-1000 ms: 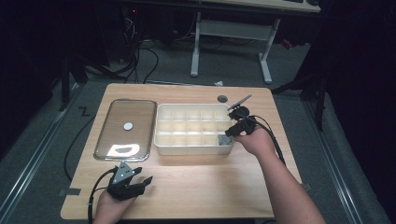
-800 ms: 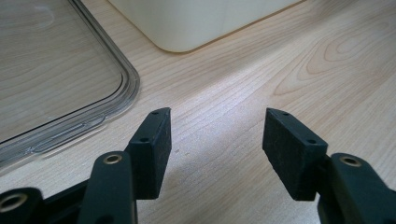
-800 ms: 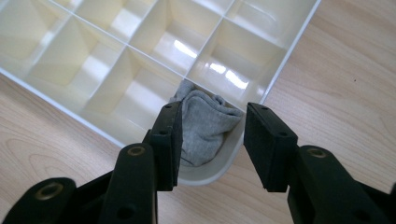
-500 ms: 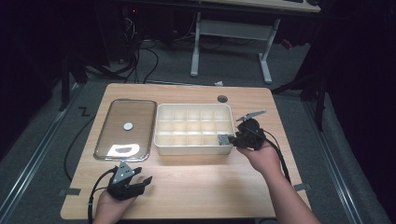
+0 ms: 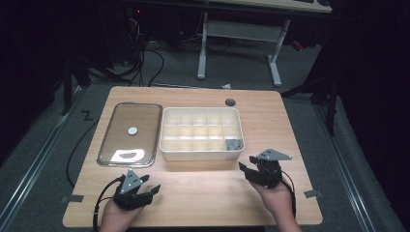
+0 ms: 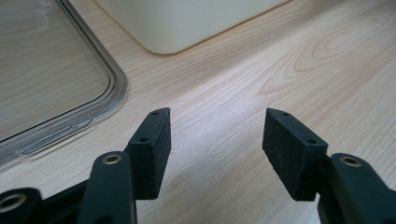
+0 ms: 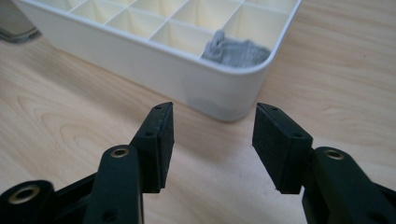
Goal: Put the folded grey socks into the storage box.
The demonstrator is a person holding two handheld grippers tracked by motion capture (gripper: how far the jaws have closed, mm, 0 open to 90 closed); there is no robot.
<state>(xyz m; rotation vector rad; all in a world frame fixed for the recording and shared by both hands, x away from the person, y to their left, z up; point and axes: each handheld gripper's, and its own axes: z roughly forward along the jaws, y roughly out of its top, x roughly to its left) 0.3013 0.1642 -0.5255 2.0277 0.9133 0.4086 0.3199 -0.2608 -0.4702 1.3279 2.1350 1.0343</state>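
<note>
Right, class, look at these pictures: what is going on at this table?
A person sits at a wooden table with a two-jaw gripper in each hand. The left gripper rests near the table's front edge, jaws open and empty, close to a clear lid lying flat. The right gripper is also open and empty, just in front of a white compartment box. A small grey item lies in the box's near right corner compartment. Neither gripper touches anything.
</note>
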